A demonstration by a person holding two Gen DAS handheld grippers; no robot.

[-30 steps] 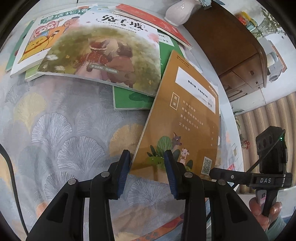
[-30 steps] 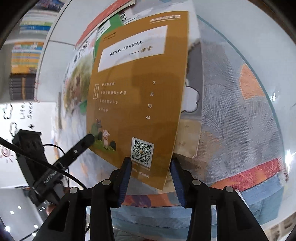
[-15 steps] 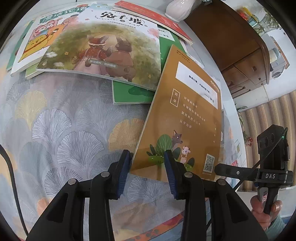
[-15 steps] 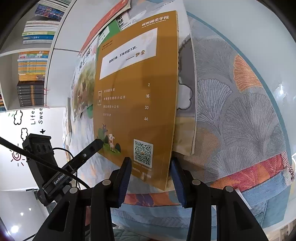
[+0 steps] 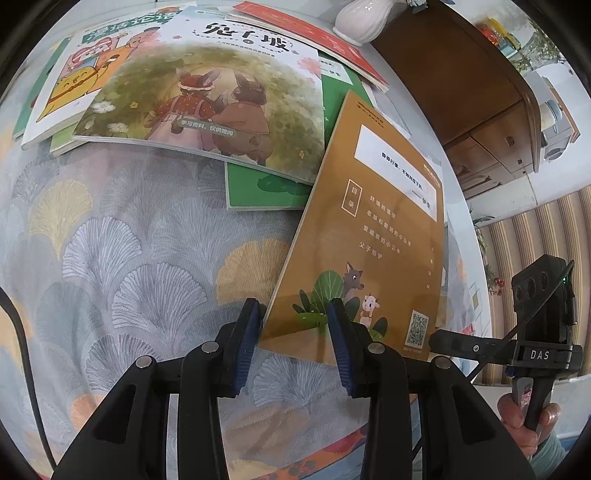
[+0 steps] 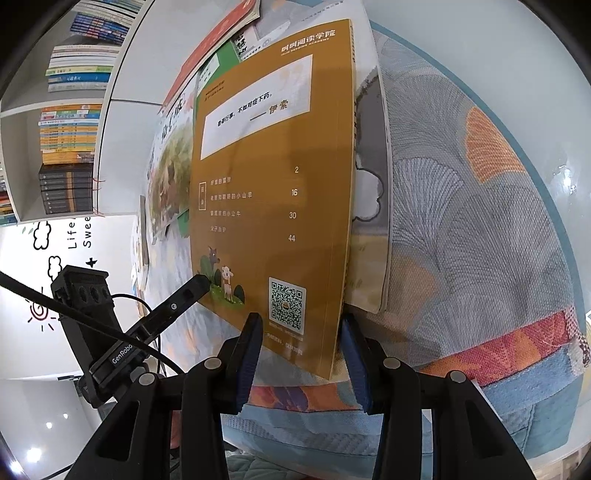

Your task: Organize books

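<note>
Left wrist view, nearest first. My left gripper (image 5: 291, 332) has its jaws partly apart, straddling the near left corner of the brown book (image 5: 369, 240). The gap is much wider than the book is thick. I can't tell if the pads actually bite.

The right gripper (image 6: 301, 343) is the same: jaws partly apart, the spine-side near corner with the QR code sits between them, and the grip is unclear. A hand (image 5: 524, 417) grips that tool's handle at the edge.

Change over the last second is small. Neither jaw gap moved. The left view is nearly identical. In the right wrist view the brown book now reads more upright and narrower, and more of the bookshelf (image 6: 70, 147) shows behind.

I read this as the near edge tipped up off the leaf-print tablecloth (image 5: 129, 258), a lift in progress and nothing placed yet. A pale book (image 6: 373, 184) lies under it.

Farther out is the loose pile. The green book (image 5: 258, 192) lies under the rabbit picture book (image 5: 221, 99), with a red book (image 5: 314, 33) behind, then a white vase (image 5: 362, 18). All are unsorted, so most of the task remains.
</note>
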